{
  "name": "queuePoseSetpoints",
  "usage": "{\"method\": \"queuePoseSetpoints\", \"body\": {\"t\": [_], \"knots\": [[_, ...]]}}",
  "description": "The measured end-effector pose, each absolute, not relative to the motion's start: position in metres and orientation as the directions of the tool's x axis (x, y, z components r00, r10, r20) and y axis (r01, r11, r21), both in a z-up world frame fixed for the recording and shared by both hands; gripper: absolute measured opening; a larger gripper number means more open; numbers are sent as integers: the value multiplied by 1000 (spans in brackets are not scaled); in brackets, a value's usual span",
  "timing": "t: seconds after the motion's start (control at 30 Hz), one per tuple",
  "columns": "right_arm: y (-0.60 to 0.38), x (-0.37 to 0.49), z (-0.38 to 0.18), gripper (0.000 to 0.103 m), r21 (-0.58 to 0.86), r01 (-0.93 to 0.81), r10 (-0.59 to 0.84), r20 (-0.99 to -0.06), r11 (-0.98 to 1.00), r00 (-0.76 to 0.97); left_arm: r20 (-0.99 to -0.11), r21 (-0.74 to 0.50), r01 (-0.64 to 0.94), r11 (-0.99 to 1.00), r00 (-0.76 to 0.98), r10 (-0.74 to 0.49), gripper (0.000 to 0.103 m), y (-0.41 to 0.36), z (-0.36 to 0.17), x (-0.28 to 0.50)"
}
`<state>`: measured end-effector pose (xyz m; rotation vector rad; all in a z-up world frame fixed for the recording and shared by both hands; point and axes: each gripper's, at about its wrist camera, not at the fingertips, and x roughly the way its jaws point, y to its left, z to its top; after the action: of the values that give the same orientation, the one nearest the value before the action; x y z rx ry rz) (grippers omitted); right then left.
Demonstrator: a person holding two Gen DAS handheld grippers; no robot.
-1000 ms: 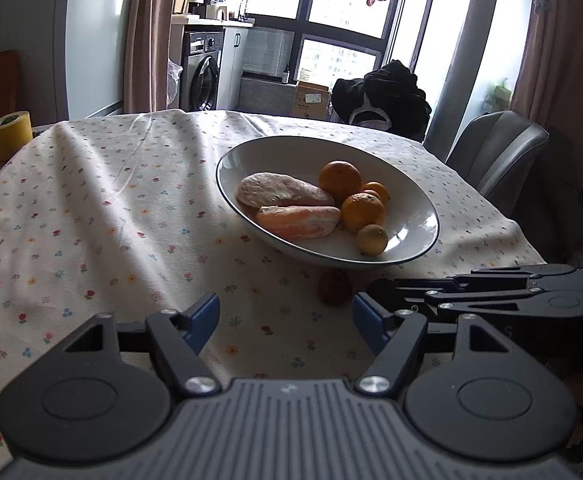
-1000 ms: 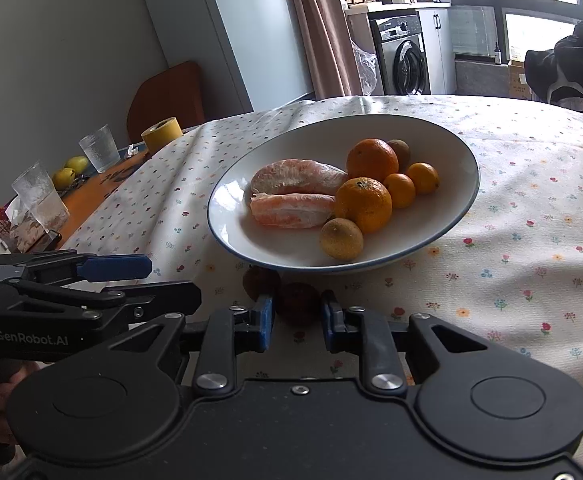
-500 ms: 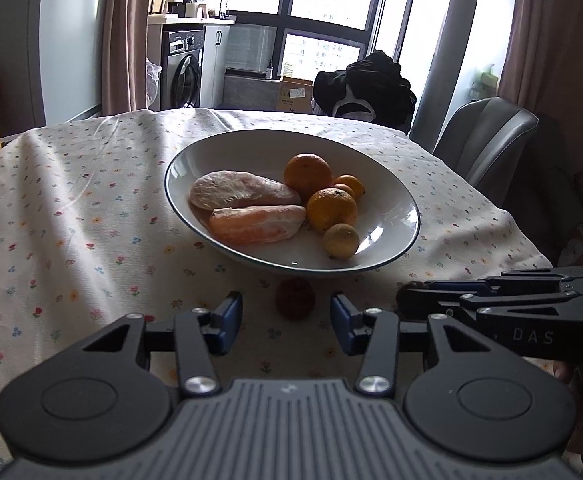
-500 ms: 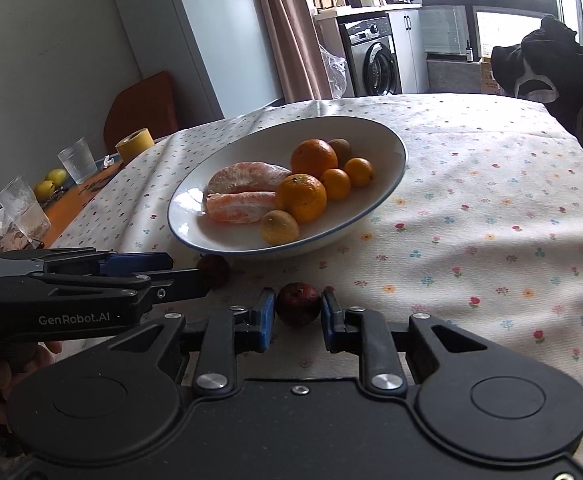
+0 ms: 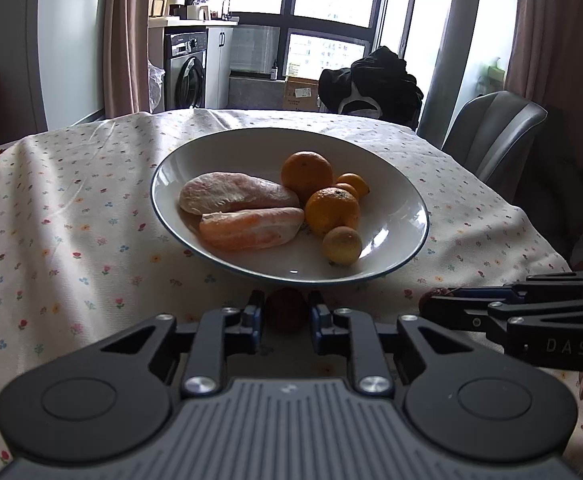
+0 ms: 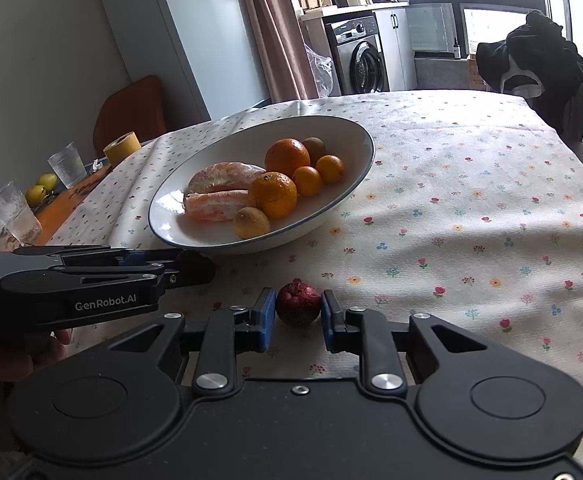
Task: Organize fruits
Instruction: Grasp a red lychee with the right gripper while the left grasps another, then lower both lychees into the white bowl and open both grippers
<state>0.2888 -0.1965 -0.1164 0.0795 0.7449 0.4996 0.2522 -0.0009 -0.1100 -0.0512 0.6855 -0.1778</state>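
A white bowl (image 5: 391,184) (image 6: 351,148) on the flowered tablecloth holds two peeled pomelo pieces (image 5: 247,210), oranges (image 5: 306,172) and small citrus fruits. My left gripper (image 5: 285,314) is closed around a small dark red fruit (image 5: 286,311) on the cloth just in front of the bowl. My right gripper (image 6: 296,314) is closed around a second dark red fruit (image 6: 298,302) on the cloth. The right gripper also shows in the left wrist view (image 5: 435,306), and the left gripper shows in the right wrist view (image 6: 195,266).
A yellow tape roll (image 6: 122,148), two glasses (image 6: 65,164) and yellow fruits (image 6: 41,188) stand at the table's left end. A grey chair (image 5: 495,132) stands at the right, and a chair with dark clothes (image 5: 371,84) behind the table.
My left gripper moved forward to the dark red fruit by the bowl and closed around it. My right gripper drew back to the right with its fruit between the fingers.
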Motion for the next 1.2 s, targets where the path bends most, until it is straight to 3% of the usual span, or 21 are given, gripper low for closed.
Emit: {"method": "queuePoseSetpoints", "body": {"t": [0.33,0.47,1.2], "knots": [[-192,290,-117,28,234,-414,463,-624,880,629,-627,-113,143,983,757,-183,21,1,-108,240],[-192,289,-117,23,236,-414,463,-629,879,625,-620,-120,144,982,762,-187,21,2,-103,231],[-199,265,-71,23,211,-438,476,-554,874,683,-530,-128,141,982,827,-188,21,5,-48,197]]}}
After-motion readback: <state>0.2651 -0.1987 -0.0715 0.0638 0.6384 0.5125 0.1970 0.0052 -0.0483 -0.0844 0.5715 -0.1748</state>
